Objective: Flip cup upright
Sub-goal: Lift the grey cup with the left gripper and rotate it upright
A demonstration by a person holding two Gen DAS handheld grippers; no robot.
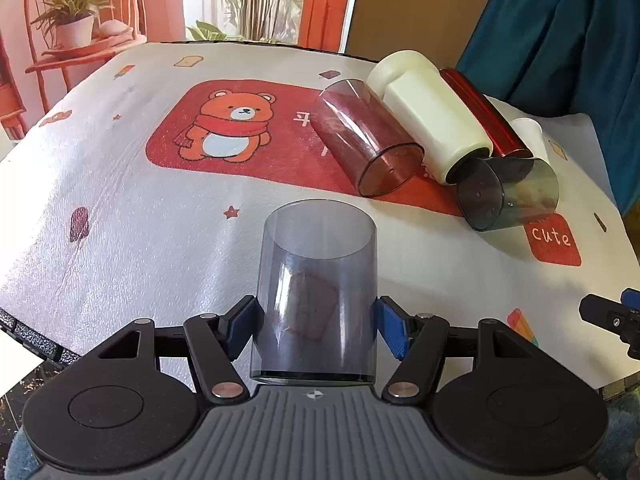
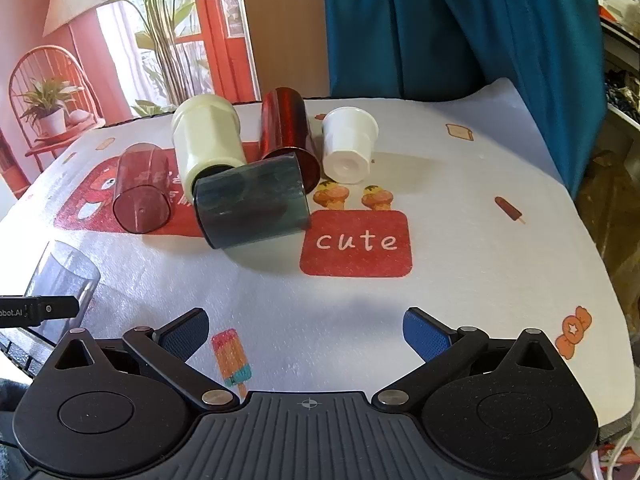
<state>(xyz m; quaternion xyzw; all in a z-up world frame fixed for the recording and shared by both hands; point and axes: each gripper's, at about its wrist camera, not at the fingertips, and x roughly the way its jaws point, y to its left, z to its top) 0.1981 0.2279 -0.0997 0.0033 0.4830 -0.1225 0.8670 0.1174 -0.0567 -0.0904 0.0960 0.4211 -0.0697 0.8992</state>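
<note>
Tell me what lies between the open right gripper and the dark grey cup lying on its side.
Only tablecloth. In the right wrist view the stretch from the right gripper up to the dark grey cup holds no object, just a printed popsicle by the fingers.

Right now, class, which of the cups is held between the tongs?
The clear grey cup, gripped by the left tongs. The other cups lie on the cloth; the right tongs are open and empty.

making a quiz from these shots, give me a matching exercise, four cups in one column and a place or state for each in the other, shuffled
Cups:
1. clear cup
2. pink cup
3. white cup
4. grey cup

States:
A. lying nearest the "cute" patch
B. between the left gripper's pads
C. lying on the bear print
D. rightmost of the group

Pairs: 1-B, 2-C, 3-D, 4-A
</note>
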